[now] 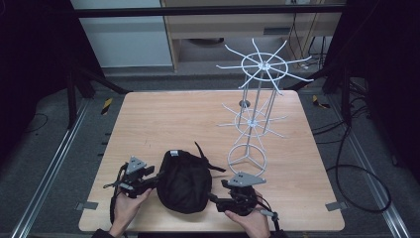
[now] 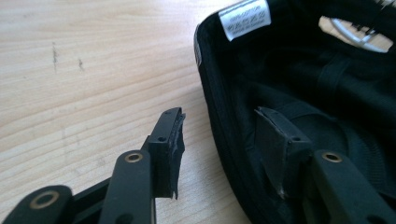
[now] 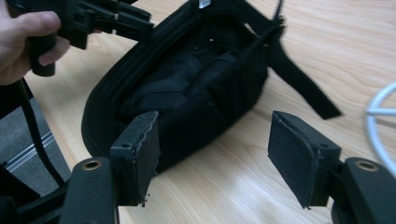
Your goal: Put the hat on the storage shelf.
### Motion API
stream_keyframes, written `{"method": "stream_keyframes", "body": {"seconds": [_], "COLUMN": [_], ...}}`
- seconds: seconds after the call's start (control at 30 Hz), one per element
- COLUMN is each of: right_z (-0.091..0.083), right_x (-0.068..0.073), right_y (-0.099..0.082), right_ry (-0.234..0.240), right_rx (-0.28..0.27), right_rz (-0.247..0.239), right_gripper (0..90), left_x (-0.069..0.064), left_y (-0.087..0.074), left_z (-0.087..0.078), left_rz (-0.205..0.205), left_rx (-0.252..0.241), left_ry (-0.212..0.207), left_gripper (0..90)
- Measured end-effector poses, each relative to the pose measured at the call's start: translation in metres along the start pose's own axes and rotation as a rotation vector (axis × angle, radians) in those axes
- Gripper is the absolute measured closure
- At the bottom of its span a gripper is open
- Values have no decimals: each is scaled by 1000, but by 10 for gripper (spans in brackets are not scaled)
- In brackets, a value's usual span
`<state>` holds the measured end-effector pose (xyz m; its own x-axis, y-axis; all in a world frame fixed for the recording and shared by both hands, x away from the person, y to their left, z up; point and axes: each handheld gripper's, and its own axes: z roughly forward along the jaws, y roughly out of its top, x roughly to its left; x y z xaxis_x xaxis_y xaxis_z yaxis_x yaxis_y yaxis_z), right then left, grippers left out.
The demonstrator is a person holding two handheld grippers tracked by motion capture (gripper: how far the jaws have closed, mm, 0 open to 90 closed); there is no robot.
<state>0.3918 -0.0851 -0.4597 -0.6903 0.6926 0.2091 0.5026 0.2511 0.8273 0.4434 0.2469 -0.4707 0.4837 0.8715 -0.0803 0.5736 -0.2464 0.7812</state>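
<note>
A black cap (image 1: pixel 184 181) lies upside down on the wooden table (image 1: pixel 163 119), near the front edge, with its hollow facing up. My left gripper (image 1: pixel 158 177) is at the cap's left side. In the left gripper view my left gripper (image 2: pixel 222 140) stands open astride the cap (image 2: pixel 280 79) rim, one jaw inside the hollow, the other over bare wood. A white label (image 2: pixel 245 17) is sewn inside. My right gripper (image 1: pixel 214 197) is at the cap's right side. My right gripper (image 3: pixel 215 158) is open, with wood between its pads and the cap (image 3: pixel 196 79) just ahead.
A white wire display rack (image 1: pixel 252 114) with spoked arms stands right of centre, its ring base close behind my right gripper. The cap's strap (image 3: pixel 299 79) trails toward that base (image 3: pixel 380 116). Black frame posts and cables surround the table.
</note>
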Motion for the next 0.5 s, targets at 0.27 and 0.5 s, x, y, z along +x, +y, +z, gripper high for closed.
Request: {"method": "stream_keyframes", "body": {"seconds": [0.27,0.5], "right_z": [19,21], "right_x": [9,14], "right_y": [2,6], "right_ry": [32,53], "right_rx": [-1,-5], "right_rz": [21,28], "right_gripper": [342,362], "left_x": [2,2], "left_y": [-3,-4], "left_z": [8,7], "left_rz": [7,-20], "left_rx": [60,80], "left_ry": [-18,-26], "left_gripper": [628,748]}}
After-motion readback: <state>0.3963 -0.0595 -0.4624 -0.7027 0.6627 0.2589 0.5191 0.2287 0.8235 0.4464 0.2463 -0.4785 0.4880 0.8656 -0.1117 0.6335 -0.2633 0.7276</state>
